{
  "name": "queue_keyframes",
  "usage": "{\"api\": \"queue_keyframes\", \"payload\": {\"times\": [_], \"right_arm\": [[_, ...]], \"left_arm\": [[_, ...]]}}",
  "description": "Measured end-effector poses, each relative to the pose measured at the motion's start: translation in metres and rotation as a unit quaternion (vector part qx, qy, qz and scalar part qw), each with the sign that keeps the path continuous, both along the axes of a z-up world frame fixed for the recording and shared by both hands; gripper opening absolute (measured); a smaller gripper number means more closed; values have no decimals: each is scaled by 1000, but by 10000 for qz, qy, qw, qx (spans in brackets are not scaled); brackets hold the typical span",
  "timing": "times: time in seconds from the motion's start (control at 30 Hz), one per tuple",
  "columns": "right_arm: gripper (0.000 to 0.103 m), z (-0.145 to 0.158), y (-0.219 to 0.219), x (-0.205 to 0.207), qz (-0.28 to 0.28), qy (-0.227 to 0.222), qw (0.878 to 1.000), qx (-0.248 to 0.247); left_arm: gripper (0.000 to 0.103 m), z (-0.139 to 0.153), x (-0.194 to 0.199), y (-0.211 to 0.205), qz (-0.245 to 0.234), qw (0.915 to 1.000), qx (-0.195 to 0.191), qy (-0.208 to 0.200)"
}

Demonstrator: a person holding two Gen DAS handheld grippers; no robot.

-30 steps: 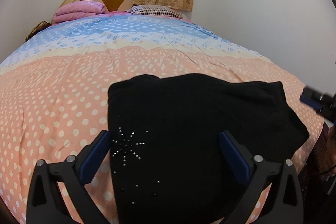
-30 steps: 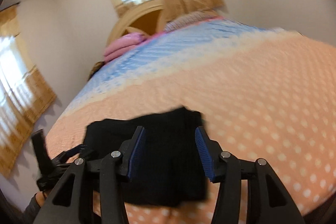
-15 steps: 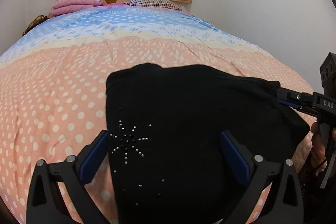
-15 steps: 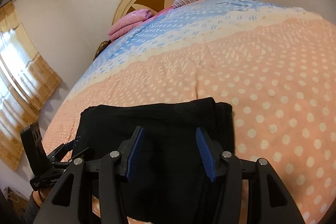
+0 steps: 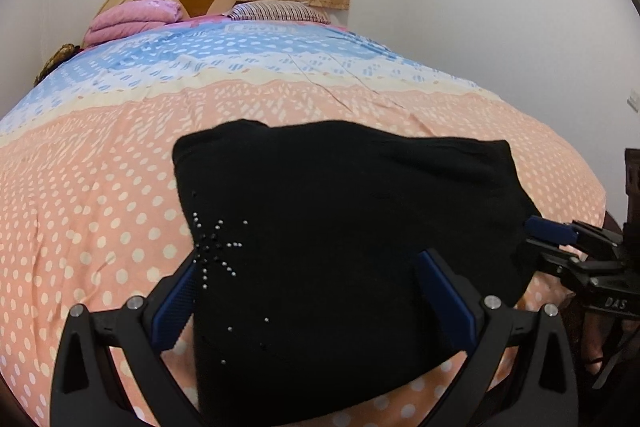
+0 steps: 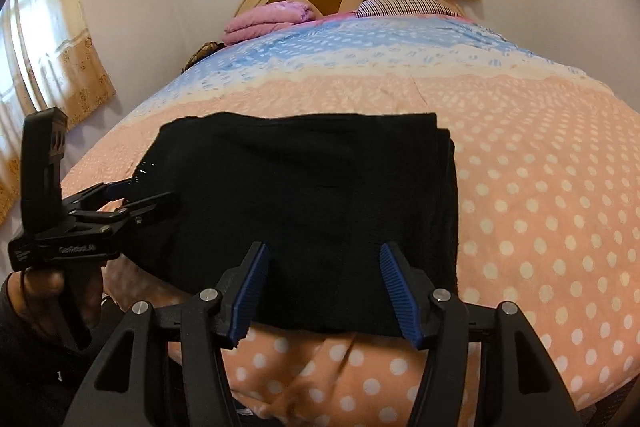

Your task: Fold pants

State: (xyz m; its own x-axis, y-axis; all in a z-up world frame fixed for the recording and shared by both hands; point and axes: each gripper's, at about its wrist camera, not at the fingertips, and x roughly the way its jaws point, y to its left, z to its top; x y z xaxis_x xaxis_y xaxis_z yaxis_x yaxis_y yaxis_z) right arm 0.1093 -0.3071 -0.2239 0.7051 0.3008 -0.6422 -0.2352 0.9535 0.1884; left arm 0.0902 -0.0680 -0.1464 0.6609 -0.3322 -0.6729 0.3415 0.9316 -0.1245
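Looking along both grippers, we see black pants (image 5: 340, 227) folded into a compact rectangle, lying near the foot edge of a bed (image 5: 100, 207) with a peach polka-dot cover. Our left gripper (image 5: 312, 291) hovers over them with jaws spread wide, holding nothing. Our right gripper (image 6: 324, 287) sits at the pants' near edge, also released. A rhinestone starburst (image 5: 216, 247) decorates the fabric.
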Motion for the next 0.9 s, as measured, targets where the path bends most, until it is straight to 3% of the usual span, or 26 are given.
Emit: {"api": "queue_keyframes", "payload": {"times": [0.2, 0.37, 0.47, 0.57, 0.63, 0.67, 0.77, 0.9], "right_arm": [[60, 2, -1, -2, 94, -47, 9998, -160], [60, 36, -18, 4, 69, -202, 9988, 435], [60, 51, -31, 29, -310, -283, 9984, 376], [60, 47, -45, 62, -753, 35, 9970, 198], [50, 38, -51, 81, -708, 349, 9965, 289], [41, 33, -52, 88, -640, 500, 9961, 351], [22, 28, -52, 93, -585, 510, 9968, 212], [19, 25, -57, 96, -685, 453, 9964, 200]], "left_arm": [[103, -5, -3, -4, -15, 9999, 128, 5], [103, 12, -16, -8, -73, 9995, -48, -291], [103, 15, -19, -25, -235, 9991, -69, -356], [103, 14, -21, -43, -445, 9981, 70, -424], [103, 12, -20, -55, -556, 9970, 172, -516], [103, 12, -19, -56, -555, 9968, 217, -525], [103, 8, -18, -59, -522, 9961, 413, -584], [103, -1, -13, -43, -274, 9948, 756, -631]]}}
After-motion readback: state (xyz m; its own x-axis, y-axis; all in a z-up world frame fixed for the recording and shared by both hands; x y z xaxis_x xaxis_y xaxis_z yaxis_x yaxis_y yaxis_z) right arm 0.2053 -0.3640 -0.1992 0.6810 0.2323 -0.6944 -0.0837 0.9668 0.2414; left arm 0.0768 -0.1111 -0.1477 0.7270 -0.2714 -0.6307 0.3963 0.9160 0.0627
